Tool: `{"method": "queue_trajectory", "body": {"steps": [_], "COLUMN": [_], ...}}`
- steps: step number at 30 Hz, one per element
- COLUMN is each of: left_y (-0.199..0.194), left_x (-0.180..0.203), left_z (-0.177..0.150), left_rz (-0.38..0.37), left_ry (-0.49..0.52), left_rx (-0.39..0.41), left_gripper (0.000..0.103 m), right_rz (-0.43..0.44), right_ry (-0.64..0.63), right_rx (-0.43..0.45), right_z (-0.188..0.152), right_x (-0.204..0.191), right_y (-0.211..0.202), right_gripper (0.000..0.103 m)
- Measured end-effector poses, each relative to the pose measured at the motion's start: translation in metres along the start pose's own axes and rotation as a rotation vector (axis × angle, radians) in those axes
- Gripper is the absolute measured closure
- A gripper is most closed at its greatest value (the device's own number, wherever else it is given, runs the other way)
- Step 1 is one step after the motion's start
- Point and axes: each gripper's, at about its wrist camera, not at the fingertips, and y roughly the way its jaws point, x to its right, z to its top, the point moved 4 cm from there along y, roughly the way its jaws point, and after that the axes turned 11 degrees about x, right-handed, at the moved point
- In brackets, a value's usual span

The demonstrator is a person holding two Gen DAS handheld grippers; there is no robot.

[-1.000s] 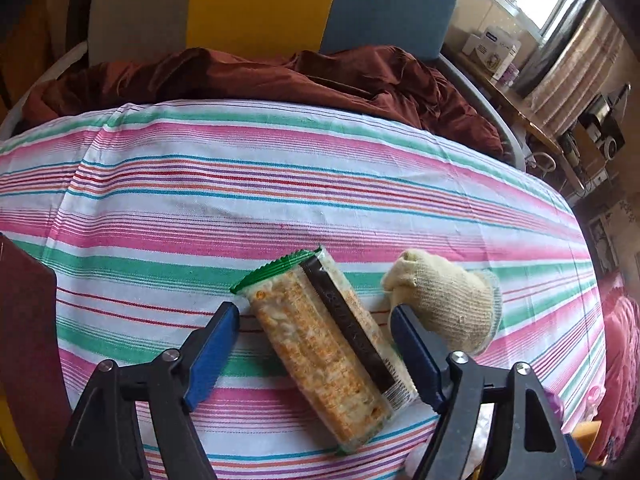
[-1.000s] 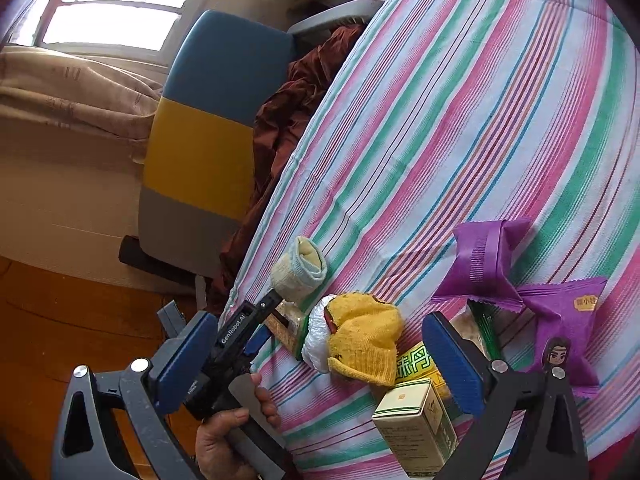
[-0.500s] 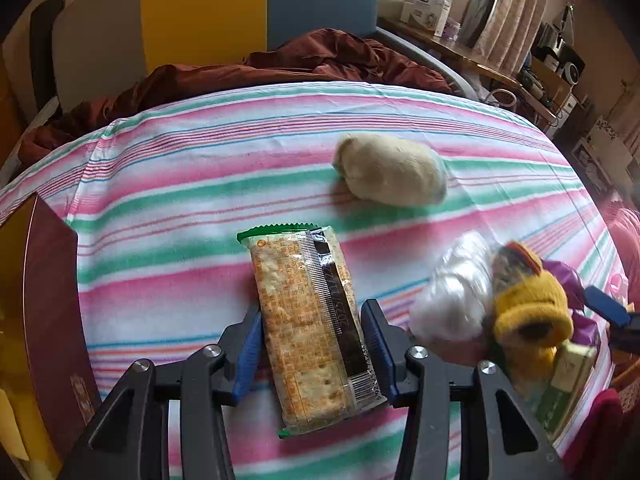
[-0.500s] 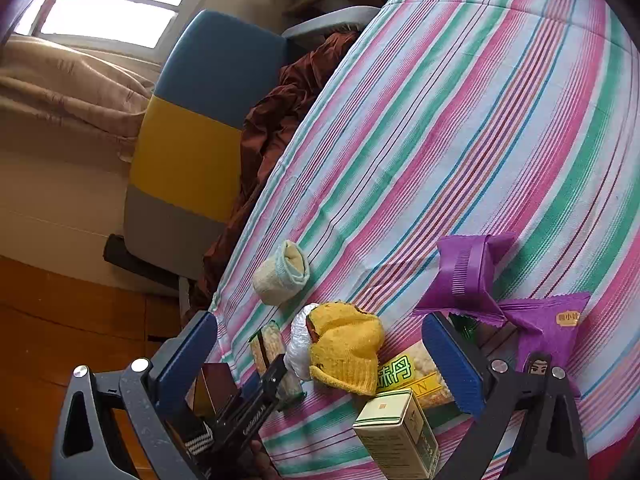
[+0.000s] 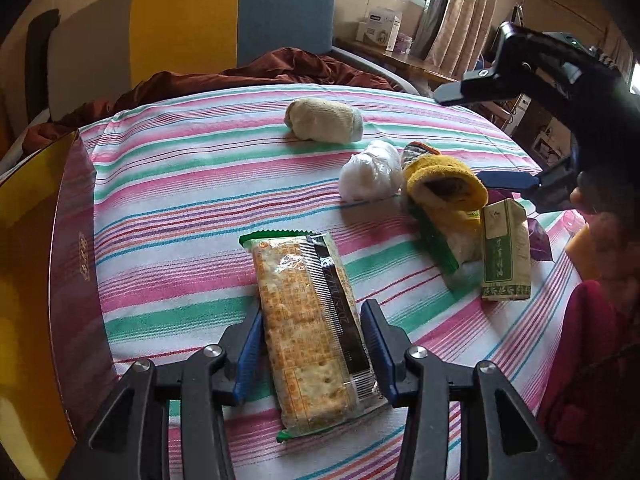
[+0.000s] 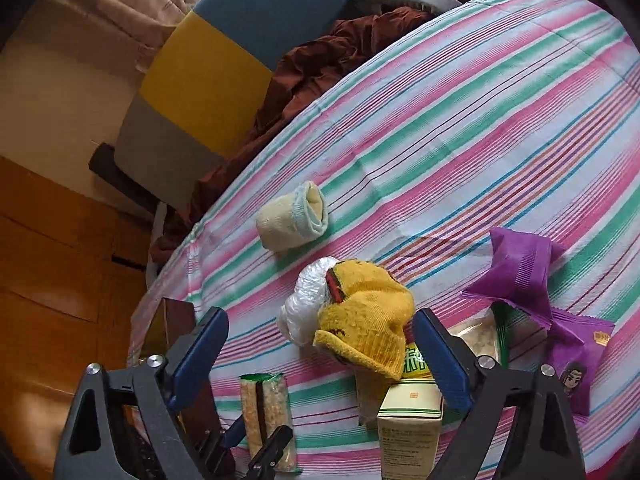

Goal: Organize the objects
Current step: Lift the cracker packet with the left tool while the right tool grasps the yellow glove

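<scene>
**Cracker pack between the left jaws on the striped table**

A striped cloth (image 5: 200,184) in pink, green and white covers the whole table, with a rumpled brown fabric (image 5: 248,76) heaped at its far edge against a yellow, blue and grey chair back (image 5: 224,16). An open gold-lined box (image 5: 44,264) with maroon outer walls stands at the left edge of the cloth.

The left gripper (image 5: 311,354) is low over the near edge, its blue-padded jaws closed against both long sides of a cracker pack (image 5: 308,320), which lies flat on the cloth with its green-edged end pointing away. The right gripper (image 6: 320,356) hangs above the cluster of things on the right, jaws spread wide apart with nothing between them.

In that cluster, a yellow knitted sock (image 6: 368,316) lies slumped over a green-and-yellow snack packet (image 6: 414,364), touching a crumpled clear plastic bag (image 6: 304,300) on its left. A green-and-cream carton (image 5: 505,252) stands upright just beside them. Two purple snack packets (image 6: 520,268) lie further right, one overlapping the other. A rolled cream sock (image 5: 324,120) sits alone, apart from the rest, toward the far side of the cloth.
</scene>
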Motion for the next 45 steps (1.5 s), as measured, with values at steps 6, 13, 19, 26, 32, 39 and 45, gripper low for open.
{"method": "queue_trajectory", "body": {"steps": [6,13,19,26,32,39,45], "left_y": [-0.002,-0.004,-0.006,-0.008,-0.008,-0.014,-0.057], "left_x": [0.001,0.000,0.001,0.002,0.004,0.005,0.012], "left_z": [-0.005,-0.009,-0.012,-0.013,-0.015,-0.015,-0.007], "left_rz": [-0.004,-0.003,-0.008,-0.008,0.003,-0.012,-0.116], "left_ry": [0.053,0.062,0.064,0.069,0.091,0.080,0.038], "left_rx": [0.051,0.077,0.089,0.087,0.083,0.067,0.106], "left_gripper": [0.055,0.055,0.055,0.055,0.055,0.056,0.056], "right_rz": [-0.113,-0.205,-0.226,-0.211,-0.212,-0.234,-0.271], "right_ry": [-0.097,-0.184,-0.237,-0.201,-0.245,-0.311,-0.383], "right_rx": [-0.064,-0.083,-0.109,-0.125,-0.115,-0.130,-0.128], "right_z": [-0.012,-0.015,-0.019,-0.018,-0.023,-0.024,-0.026], "right_x": [0.004,0.008,0.007,0.014,0.010,0.007,0.002], "right_y": [0.020,0.036,0.042,0.047,0.050,0.053,0.055], "right_gripper": [0.026,0.058,0.065,0.062,0.057,0.055,0.059]}}
